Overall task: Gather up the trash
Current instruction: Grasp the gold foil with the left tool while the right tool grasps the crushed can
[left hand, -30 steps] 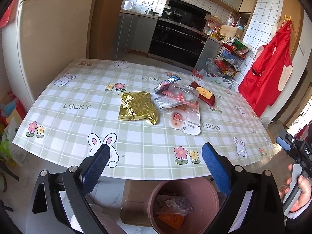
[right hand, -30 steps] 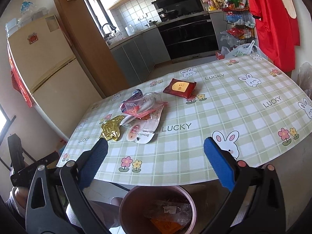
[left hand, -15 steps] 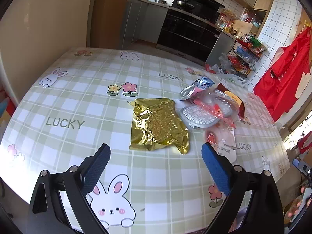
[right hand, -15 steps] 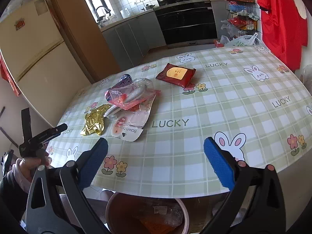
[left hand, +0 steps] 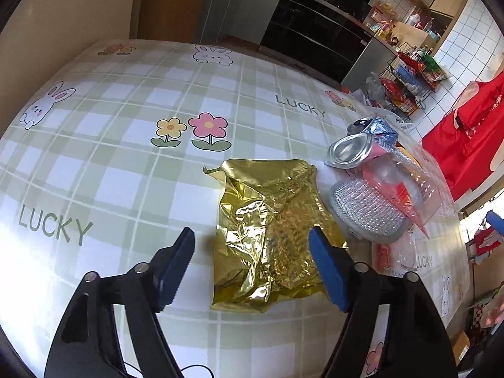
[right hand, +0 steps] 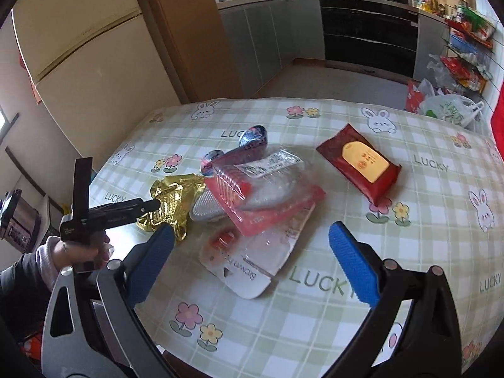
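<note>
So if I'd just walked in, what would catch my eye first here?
Probably the crumpled gold foil wrapper, shining on the bunny-print checked tablecloth; the left gripper is closing around it, pads not yet pressing. Right beside it lies a heap of clear and red plastic packaging, and a dark red wet-wipes pack sits apart, farther across the table.

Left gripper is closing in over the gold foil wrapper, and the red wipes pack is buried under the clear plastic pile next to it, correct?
Not quite. The red wipes pack is not buried: the right wrist view shows it lying alone on the tablecloth, clear of the clear plastic pile. The rest holds: the left gripper is closing, its pads on either side of the gold foil wrapper and not yet pressing it.
</note>
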`<action>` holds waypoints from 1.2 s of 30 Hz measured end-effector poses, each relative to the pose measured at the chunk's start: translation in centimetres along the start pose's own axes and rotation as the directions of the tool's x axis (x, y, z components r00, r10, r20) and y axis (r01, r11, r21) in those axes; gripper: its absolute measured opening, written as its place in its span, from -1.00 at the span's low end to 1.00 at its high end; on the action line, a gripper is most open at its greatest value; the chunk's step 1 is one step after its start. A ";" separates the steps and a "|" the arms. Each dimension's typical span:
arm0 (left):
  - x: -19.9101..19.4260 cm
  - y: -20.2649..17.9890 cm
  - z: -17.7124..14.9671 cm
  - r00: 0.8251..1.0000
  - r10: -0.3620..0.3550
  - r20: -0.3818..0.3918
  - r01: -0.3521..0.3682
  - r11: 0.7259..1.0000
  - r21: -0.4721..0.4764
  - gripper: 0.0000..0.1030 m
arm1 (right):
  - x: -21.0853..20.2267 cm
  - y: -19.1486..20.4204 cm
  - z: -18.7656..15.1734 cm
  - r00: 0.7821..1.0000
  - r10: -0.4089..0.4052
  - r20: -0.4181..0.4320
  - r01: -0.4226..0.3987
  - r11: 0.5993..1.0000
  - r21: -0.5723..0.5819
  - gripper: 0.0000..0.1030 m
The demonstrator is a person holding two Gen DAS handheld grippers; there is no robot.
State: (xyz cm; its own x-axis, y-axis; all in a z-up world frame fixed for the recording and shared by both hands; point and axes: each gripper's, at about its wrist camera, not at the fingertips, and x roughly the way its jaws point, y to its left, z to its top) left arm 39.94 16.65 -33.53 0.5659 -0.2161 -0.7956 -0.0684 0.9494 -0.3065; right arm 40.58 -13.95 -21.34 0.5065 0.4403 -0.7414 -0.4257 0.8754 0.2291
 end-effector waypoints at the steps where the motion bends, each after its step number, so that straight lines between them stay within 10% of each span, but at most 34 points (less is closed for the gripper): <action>1: 0.3 0.1 0.2 1.000 0.011 -0.003 -0.011 1.000 -0.006 0.28 | 0.7 0.4 0.8 1.000 0.003 -0.008 -0.003 1.000 -0.025 0.88; 12: 1.3 -0.2 1.2 1.000 0.017 0.003 -0.017 0.999 0.027 0.27 | 10.5 7.7 5.8 0.975 -0.128 -0.184 0.017 0.860 -0.510 0.74; 14: 1.3 0.0 1.1 1.000 0.011 0.023 -0.011 1.000 0.022 -0.07 | 12.4 8.8 6.1 0.961 -0.166 -0.222 0.013 0.827 -0.562 0.60; 25: -1.3 3.6 0.3 0.995 -0.034 0.099 0.045 0.993 -0.113 -0.26 | 19.4 11.4 6.3 0.882 -0.376 -0.286 0.063 0.694 -0.717 0.27; 30: -3.1 4.1 0.2 0.989 -0.041 0.144 0.060 0.989 -0.133 -0.27 | 21.1 11.5 6.8 0.853 -0.419 -0.310 0.082 0.695 -0.715 -0.05; 36: -5.4 3.9 0.3 0.979 -0.032 0.199 0.056 0.992 -0.116 -0.27 | 20.5 12.5 7.4 0.874 -0.418 -0.246 0.111 0.666 -0.737 -0.48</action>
State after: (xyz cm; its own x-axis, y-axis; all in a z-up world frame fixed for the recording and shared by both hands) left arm 36.81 21.55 -30.26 0.7203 -0.1962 -0.6653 -0.1314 0.9032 -0.4086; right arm 51.17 7.51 -29.05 0.4365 -0.0303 -0.8992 -0.7800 0.4853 -0.3950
